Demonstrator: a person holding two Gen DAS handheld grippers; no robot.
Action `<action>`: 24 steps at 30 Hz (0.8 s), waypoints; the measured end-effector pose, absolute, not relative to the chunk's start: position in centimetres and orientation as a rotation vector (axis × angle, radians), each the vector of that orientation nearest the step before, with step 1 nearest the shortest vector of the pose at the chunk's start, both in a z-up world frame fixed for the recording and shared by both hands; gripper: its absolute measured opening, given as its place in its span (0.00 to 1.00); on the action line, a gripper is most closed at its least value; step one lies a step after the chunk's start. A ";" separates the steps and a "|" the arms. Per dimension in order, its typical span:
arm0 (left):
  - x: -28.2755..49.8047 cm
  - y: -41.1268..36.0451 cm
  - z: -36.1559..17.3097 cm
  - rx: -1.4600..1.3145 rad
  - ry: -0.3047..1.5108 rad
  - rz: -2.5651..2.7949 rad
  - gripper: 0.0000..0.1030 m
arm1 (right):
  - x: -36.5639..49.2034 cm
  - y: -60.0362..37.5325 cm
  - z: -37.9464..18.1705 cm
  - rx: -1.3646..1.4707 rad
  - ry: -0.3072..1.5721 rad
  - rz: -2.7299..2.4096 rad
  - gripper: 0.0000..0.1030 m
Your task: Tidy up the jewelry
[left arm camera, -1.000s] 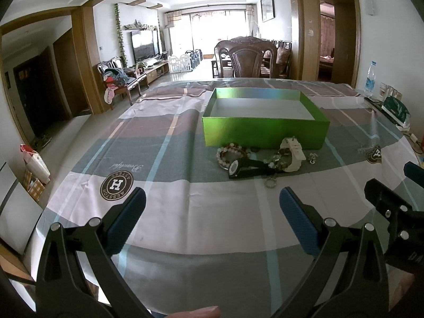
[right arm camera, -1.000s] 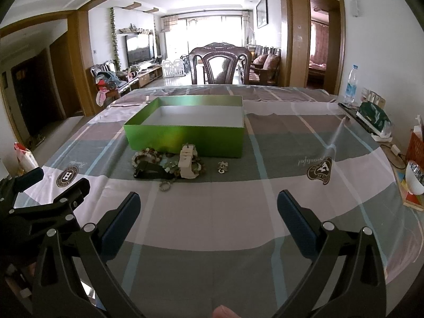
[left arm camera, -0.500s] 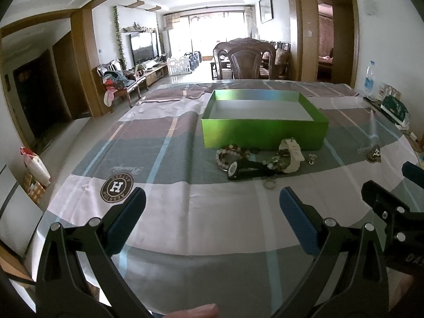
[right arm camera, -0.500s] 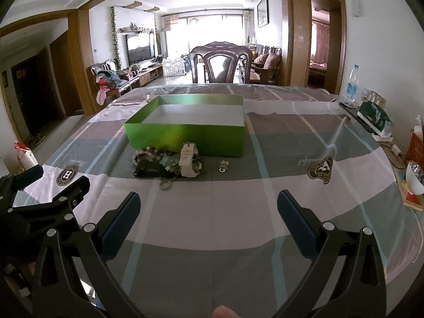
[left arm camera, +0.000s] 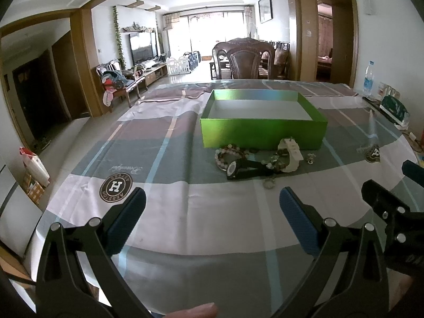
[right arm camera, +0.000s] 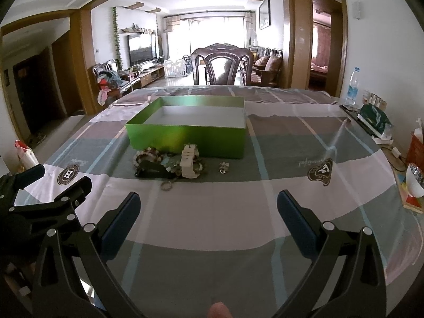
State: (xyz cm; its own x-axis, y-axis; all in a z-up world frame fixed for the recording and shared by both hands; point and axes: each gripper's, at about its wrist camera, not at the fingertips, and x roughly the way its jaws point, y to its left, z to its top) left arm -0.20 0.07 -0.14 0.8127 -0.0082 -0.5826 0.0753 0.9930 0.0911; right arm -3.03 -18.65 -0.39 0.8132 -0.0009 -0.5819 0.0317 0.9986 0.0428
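Note:
An empty green box (left arm camera: 262, 132) (right arm camera: 185, 137) stands mid-table. In front of it lies a jewelry pile: a beaded bracelet (left arm camera: 229, 152) (right arm camera: 147, 155), a black watch (left arm camera: 242, 168) (right arm camera: 149, 171), a cream watch (left arm camera: 290, 153) (right arm camera: 189, 160), a small ring (left arm camera: 269, 184) (right arm camera: 166, 185) and a small earring (left arm camera: 310, 157) (right arm camera: 224, 167). My left gripper (left arm camera: 212, 212) is open, well short of the pile, nothing between its fingers. The right gripper (right arm camera: 209, 209) is open too, also near the table's front. Each gripper shows at the edge of the other's view.
A striped cloth under glass covers the table (left arm camera: 169, 143). A water bottle (right arm camera: 352, 90), a green tissue pack (right arm camera: 375, 118) and a bowl (right arm camera: 414, 182) line the right edge. A carved chair (right arm camera: 222, 66) stands behind the table.
Both views have crept slightly forward toward the box and pile. Both grippers stay open; the jewelry has not moved.

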 end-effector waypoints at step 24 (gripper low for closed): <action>-0.2 0.0 -0.3 0.111 0.624 -0.045 0.97 | -3.2 -18.7 -0.4 0.045 0.618 -0.020 0.98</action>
